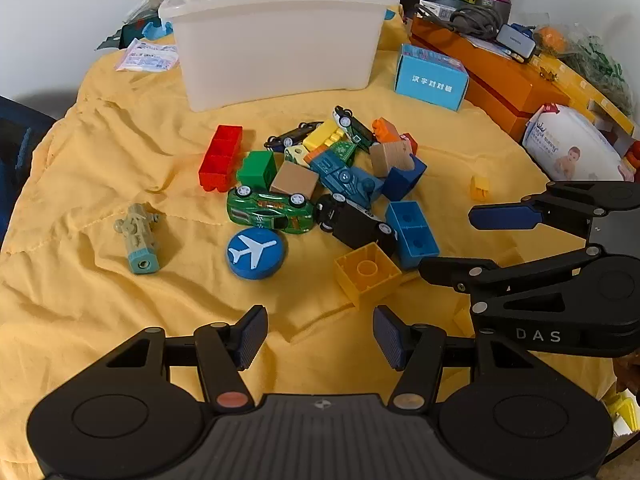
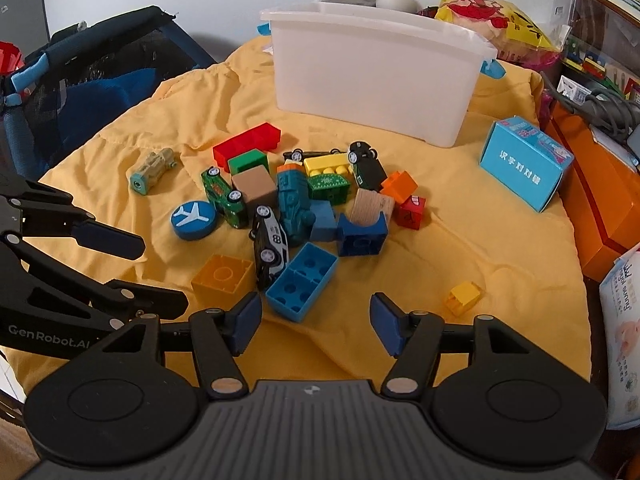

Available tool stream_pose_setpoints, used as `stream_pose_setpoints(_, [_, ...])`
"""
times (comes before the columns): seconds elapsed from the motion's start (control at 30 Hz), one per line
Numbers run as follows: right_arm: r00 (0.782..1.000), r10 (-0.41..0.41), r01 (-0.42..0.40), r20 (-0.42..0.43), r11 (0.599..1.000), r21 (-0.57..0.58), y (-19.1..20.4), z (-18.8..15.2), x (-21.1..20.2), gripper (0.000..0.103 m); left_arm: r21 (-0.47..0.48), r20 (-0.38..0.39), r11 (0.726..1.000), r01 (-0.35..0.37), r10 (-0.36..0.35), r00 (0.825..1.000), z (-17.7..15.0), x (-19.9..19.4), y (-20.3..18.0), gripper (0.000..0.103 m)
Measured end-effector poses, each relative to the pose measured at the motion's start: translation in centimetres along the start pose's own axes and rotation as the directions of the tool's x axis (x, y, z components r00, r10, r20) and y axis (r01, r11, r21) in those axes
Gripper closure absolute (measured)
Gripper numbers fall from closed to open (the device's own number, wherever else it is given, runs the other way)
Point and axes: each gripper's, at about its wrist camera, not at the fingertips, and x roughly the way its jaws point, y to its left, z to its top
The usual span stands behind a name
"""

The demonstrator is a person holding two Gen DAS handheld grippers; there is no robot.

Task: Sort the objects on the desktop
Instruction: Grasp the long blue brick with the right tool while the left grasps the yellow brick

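A heap of toy bricks, cars and wooden blocks lies on the yellow cloth (image 1: 120, 160) in front of a white bin (image 1: 276, 40). My left gripper (image 1: 320, 332) is open over bare cloth, just short of a hollow yellow brick (image 1: 366, 272) and a blue airplane disc (image 1: 256, 253). My right gripper (image 2: 316, 320) is open too, with nothing between its pads; a light blue brick (image 2: 302, 282) lies upside down just ahead of it, beside a black-and-white car (image 2: 270, 246). A small yellow brick (image 2: 463, 298) lies apart on the right. Each gripper shows in the other's view, side by side.
A blue card box (image 1: 430, 78) and a long orange box (image 1: 500, 80) stand right of the bin. A wipes pack (image 1: 576, 148) lies at the right edge. A tan toy figure (image 1: 140, 238) lies alone on the left. A dark fabric frame (image 2: 80, 92) stands beyond the cloth's left side.
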Motion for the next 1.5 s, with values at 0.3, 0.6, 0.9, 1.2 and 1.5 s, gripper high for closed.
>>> stream_pose_setpoints(0.3, [1.000,-0.003,0.003,-0.021,1.000,-0.017,0.4,-0.9,0.2,0.040,0.005,-0.016,1.000,0.027,-0.027,1.000,-0.5,0.3,0.0,0.041])
stream_pose_setpoints(0.6, [0.999,-0.008,0.005,-0.051,0.999,-0.047,0.9,-1.6,0.4,0.060,0.020,0.023,0.999,0.050,-0.050,0.998,-0.1,-0.2,-0.4,0.043])
stream_pose_setpoints(0.9, [0.995,-0.095,0.095,-0.002,0.995,-0.018,-0.4,-1.3,-0.6,0.061,0.216,0.060,0.976,0.014,-0.027,0.998,1.0,0.9,-4.2,0.053])
stream_pose_setpoints(1.2, [0.995,-0.101,0.101,0.008,0.995,-0.015,-0.5,-1.3,-0.7,0.060,0.499,0.111,0.859,-0.113,0.066,0.992,0.1,1.8,-6.7,0.057])
stream_pose_setpoints(1.5, [0.995,-0.100,0.101,0.009,0.995,-0.019,-0.5,-1.1,-0.4,0.060,0.370,0.052,0.928,0.039,-0.063,0.997,1.8,2.5,-3.4,0.056])
